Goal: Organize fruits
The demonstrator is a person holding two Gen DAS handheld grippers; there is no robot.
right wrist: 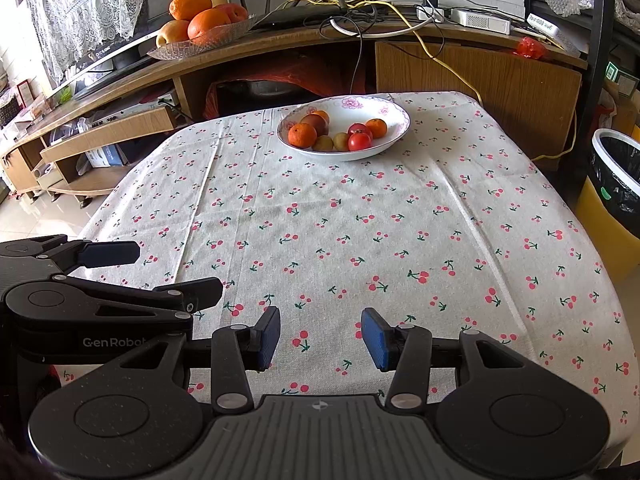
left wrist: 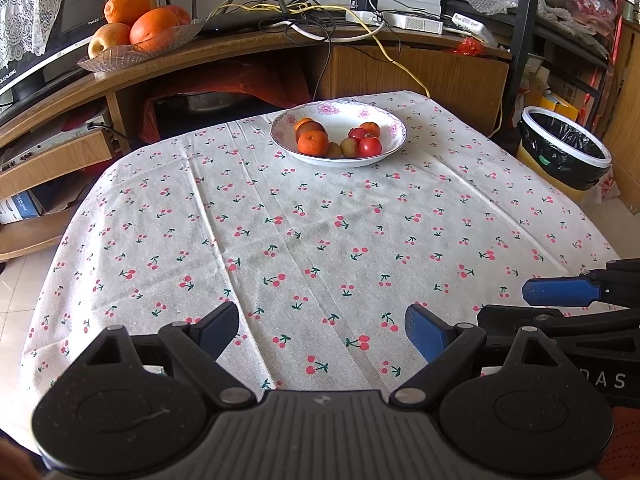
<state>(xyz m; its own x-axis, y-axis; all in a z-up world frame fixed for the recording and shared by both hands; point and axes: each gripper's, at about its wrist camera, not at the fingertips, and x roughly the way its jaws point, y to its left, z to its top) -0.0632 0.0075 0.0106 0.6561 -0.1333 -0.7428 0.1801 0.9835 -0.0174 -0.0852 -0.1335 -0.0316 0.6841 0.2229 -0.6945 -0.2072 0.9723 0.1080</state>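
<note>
Seven or so small fruits are all sitting in the white flowered bowl (left wrist: pixel 394 142) at the far end of the table, and from what I can see that's pretty much the whole job. In there you've got a couple of little oranges (left wrist: pixel 312 143), another one at the back right, two red tomato-looking ones (left wrist: pixel 370 146), a couple of greenish-brown ones and a darker reddish fruit behind the front orange, all bunched touching each other. Nothing loose on the cherry-print tablecloth (left wrist: pixel 320 240) anywhere, not a single stray piece between the bowl and the near edge. So my read is the sorting is basically finished, unless the idea is to group them by kind inside the bowl, since they look mixed right now. Can't say which from this. Left gripper (left wrist: pixel 322 330) is hanging over the near part of the cloth with its blue pads spread wide and nothing between them. Right gripper (right wrist: pixel 320 338) is just beside it, also released and empty, pads apart a bit less wide. Both are well away from the bowl. Over on the wooden shelf behind there's a glass dish (left wrist: pixel 104 60) with bigger oranges and an apple, but no clue whether that's part of it, and there's a lined bin (left wrist: pixel 564 148) off to the right.
</note>
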